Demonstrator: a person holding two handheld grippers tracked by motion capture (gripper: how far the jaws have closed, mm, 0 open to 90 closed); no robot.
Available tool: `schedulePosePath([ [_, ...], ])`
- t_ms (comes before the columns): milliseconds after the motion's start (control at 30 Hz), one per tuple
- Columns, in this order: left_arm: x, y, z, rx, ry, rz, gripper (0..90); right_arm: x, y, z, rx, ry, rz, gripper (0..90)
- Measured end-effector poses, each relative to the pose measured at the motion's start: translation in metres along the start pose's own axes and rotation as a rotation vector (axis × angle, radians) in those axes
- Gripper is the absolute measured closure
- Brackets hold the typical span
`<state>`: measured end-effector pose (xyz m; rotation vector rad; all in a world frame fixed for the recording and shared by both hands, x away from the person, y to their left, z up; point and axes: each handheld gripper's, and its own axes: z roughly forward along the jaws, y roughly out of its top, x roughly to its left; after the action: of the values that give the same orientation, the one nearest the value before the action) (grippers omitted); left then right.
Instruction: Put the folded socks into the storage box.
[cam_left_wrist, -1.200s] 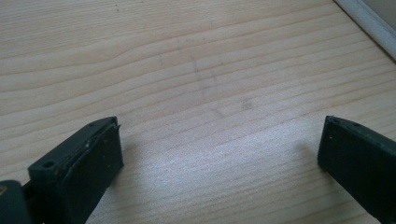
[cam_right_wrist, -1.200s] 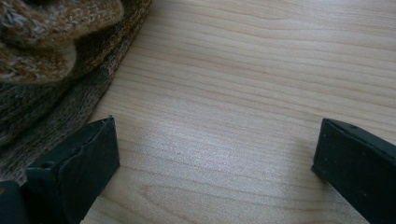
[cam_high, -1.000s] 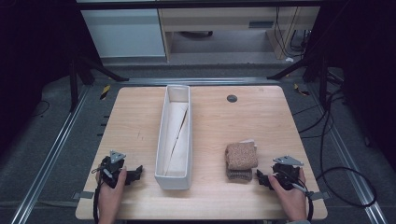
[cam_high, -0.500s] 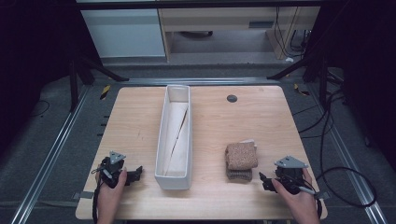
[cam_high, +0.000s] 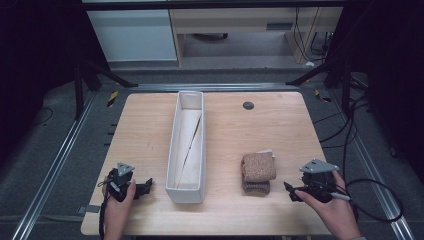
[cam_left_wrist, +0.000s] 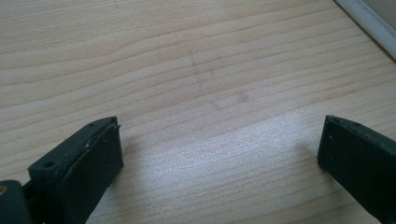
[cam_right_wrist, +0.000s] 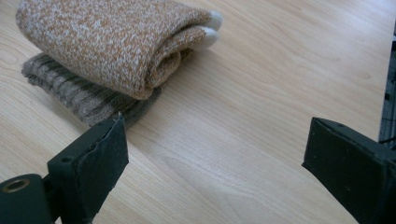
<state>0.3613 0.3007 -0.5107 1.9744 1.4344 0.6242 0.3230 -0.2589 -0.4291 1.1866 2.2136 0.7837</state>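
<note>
Since a second ago our right tool (cam_high: 292, 191) has drawn back from the stack of folded socks (cam_high: 258, 172) toward the table's (cam_high: 280, 125) near right corner, while our left tool (cam_high: 145, 186) has kept its place near the front left edge.

Seen from above, the socks lie on the table at about 4 o'clock from its centre, an orange-flecked pair on top of a grey ribbed pair. The right tool sits at 3 o'clock from them, close by but not touching, its jaws wide apart and holding nothing; in the right gripper view the socks (cam_right_wrist: 116, 51) fill the upper left, just past the left jaw.

A long white tray (cam_high: 172, 150) runs from 12 to 6 o'clock across the middle of the table, with a thin stick (cam_high: 192, 142) lying inside it. The left tool rests at 9 o'clock from the tray's near end, apart from it; the left gripper view shows its jaws spread wide over bare wood (cam_left_wrist: 201, 70).
</note>
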Motion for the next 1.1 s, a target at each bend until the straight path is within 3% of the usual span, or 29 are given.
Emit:
schedulePosePath([
  [433,0.0,0.0,0.0,0.0,0.0,0.001,0.0,-0.013,0.039,-0.013,0.035,0.027,-0.151,11.0],
  [633,0.0,0.0,0.0,0.0,-0.002,0.001,0.0,-0.006,0.059,-0.017,0.066,0.064,-0.248,13.6],
  [900,0.0,-0.001,-0.001,0.0,-0.003,0.003,0.0,0.004,0.072,-0.019,0.061,0.114,-0.285,14.0],
  [1100,0.0,-0.001,-0.001,0.0,-0.004,0.003,0.0,0.01,0.087,-0.022,0.068,0.135,-0.35,13.0],
])
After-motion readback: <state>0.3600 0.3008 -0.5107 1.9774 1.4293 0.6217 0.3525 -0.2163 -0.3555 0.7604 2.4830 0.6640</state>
